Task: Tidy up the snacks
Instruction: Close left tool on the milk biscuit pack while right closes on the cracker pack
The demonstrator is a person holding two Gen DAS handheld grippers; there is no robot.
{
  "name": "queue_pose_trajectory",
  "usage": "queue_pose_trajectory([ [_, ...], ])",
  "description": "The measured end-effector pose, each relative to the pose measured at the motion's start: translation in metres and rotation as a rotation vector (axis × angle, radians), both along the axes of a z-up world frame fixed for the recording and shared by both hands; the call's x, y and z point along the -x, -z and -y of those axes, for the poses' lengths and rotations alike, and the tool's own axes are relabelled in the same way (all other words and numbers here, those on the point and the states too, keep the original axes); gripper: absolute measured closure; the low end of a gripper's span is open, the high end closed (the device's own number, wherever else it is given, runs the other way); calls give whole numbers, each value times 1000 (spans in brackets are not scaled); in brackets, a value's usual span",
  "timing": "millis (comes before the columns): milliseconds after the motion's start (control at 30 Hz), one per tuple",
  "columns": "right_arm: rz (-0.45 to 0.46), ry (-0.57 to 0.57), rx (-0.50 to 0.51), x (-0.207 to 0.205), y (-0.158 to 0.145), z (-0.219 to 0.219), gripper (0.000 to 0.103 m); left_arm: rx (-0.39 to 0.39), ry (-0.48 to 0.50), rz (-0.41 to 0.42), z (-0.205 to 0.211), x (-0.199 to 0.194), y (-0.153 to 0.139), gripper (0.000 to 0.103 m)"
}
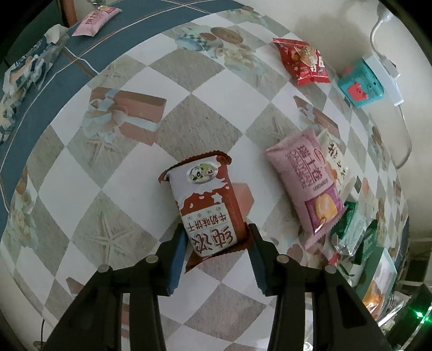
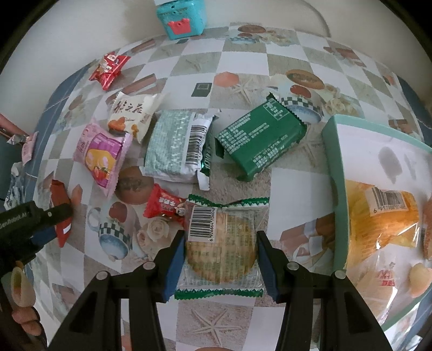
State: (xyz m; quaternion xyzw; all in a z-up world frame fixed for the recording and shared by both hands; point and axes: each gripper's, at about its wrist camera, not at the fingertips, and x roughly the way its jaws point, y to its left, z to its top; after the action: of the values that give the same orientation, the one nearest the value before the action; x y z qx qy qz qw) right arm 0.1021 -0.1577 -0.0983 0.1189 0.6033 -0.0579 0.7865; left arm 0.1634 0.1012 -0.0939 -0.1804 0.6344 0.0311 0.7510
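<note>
In the left wrist view, a brown-red and white milk biscuit packet [image 1: 208,199] lies lengthwise on the checkered tablecloth. Its near end sits between the blue pads of my left gripper [image 1: 217,237], which press on its two sides. In the right wrist view, a clear cracker packet with green crimped ends [image 2: 224,243] sits barcode-up between the pads of my right gripper [image 2: 221,245], which touch its edges. The left gripper [image 2: 51,224] also shows at that view's left edge, with the brown-red packet [image 2: 60,199] in it.
A mint-rimmed tray [image 2: 334,189] at the right holds an orange packet [image 2: 378,216]. A pink packet [image 2: 102,154], a white one [image 2: 135,113], a silver-green one [image 2: 172,148], a dark green one [image 2: 259,140] and small red ones [image 2: 164,205] lie loose. A teal box [image 2: 181,19] stands by the wall.
</note>
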Motion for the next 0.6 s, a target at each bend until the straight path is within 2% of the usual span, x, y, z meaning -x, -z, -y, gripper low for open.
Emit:
queue_pose_trajectory([
  [233,2,0,-12,-1,3,1,50,48,-12,-22,0,8,6,55],
  [267,2,0,-14,-1,3,1,50,53,-13,-21,1,9,6,46],
  [300,2,2,-17,-1,3,1,50,57,-14,-21,1,10,6,32],
  [333,3,3,-19,0,2,2,50,56,-18,-17,0,9,6,29],
  [500,5,6,-26,0,2,4,50,-11,-16,45,9,6,-3,28],
  [600,7,8,-28,0,2,4,50,-73,-4,47,18,1,2,28],
])
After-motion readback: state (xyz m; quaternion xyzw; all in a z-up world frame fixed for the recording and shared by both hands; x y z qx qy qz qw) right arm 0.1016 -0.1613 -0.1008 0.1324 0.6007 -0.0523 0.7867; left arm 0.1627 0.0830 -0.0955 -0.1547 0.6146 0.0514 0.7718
